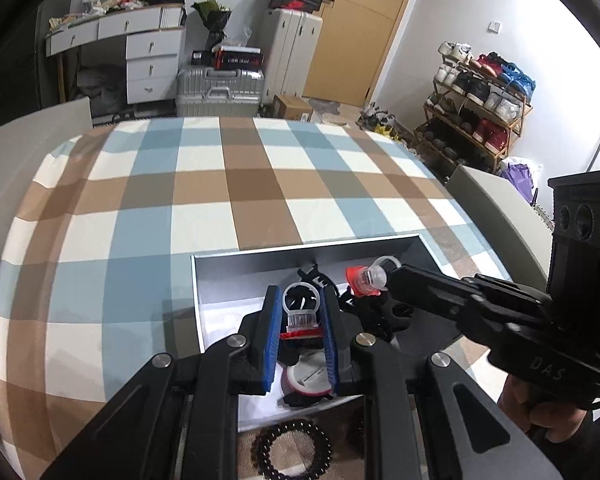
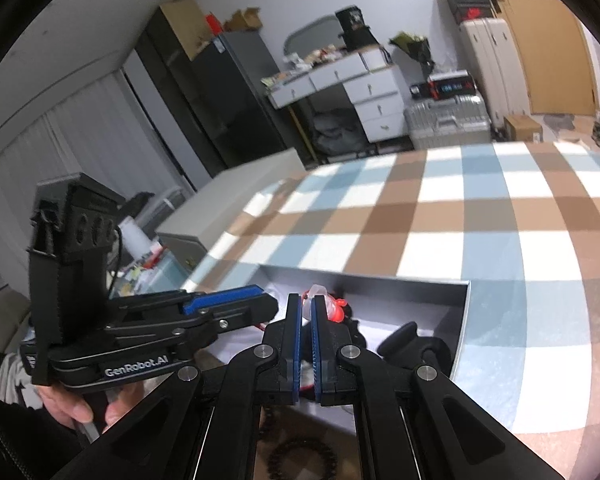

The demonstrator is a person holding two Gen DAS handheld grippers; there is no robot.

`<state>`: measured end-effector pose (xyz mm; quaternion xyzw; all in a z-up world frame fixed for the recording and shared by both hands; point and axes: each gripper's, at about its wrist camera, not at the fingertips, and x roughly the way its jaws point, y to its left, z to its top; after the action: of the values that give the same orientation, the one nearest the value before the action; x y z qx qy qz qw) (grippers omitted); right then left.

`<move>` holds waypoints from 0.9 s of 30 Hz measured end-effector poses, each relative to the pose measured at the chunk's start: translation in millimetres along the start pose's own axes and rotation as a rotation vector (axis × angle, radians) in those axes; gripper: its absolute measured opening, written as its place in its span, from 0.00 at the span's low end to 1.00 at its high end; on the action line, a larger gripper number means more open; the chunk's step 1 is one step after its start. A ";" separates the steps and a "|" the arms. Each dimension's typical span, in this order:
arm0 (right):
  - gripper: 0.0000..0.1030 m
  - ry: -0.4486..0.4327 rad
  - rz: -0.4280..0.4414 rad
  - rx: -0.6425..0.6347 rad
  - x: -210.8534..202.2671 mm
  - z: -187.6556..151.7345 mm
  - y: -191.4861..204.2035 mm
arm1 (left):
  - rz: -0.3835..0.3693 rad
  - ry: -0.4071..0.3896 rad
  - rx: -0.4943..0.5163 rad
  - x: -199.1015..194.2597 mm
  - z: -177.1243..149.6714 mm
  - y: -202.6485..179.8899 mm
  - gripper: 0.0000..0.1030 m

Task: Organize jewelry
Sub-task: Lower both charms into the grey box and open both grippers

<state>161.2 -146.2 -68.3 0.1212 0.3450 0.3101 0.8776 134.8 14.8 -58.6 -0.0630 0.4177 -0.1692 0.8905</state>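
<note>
A shallow grey box (image 1: 236,280) lies on the checked tablecloth and holds black and red jewelry pieces. My left gripper (image 1: 300,312) is shut on a clear plastic ring with a red base (image 1: 300,312), held above the box. My right gripper (image 2: 306,308) is shut on a second clear ring with a red base (image 1: 366,280), held over the box's far right part; this ring also shows in the right wrist view (image 2: 332,308). A dark beaded bracelet (image 1: 292,450) lies on the cloth in front of the box and also shows in the right wrist view (image 2: 302,460).
The box also shows in the right wrist view (image 2: 460,320), with a black curved piece (image 2: 404,340) inside. A round red-rimmed item (image 1: 308,378) lies in the box's near part. White chairs (image 1: 496,204) stand around the table. Suitcases, drawers and a shoe rack stand beyond.
</note>
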 end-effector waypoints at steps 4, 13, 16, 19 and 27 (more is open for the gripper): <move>0.04 0.011 0.004 -0.001 5.5 -2.6 -2.4 | -0.019 0.012 -0.007 3.2 -1.9 0.8 0.14; 0.07 0.012 0.003 -0.007 6.7 -2.4 -1.2 | -0.084 0.009 -0.016 2.5 1.7 -1.4 0.14; 0.08 -0.002 -0.010 0.003 0.1 -2.3 -2.1 | -0.085 -0.007 0.001 -2.4 4.2 -5.2 0.15; 0.09 -0.016 -0.018 0.018 -8.2 -2.4 -4.8 | -0.065 -0.010 -0.004 -4.8 5.5 -5.7 0.26; 0.37 -0.114 -0.047 0.002 -50.4 -8.2 6.3 | -0.050 -0.053 0.020 -24.3 1.3 -12.0 0.51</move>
<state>124.0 -172.9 -44.8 0.1316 0.2974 0.2815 0.9028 118.5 12.2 -37.2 -0.0691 0.3903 -0.1939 0.8974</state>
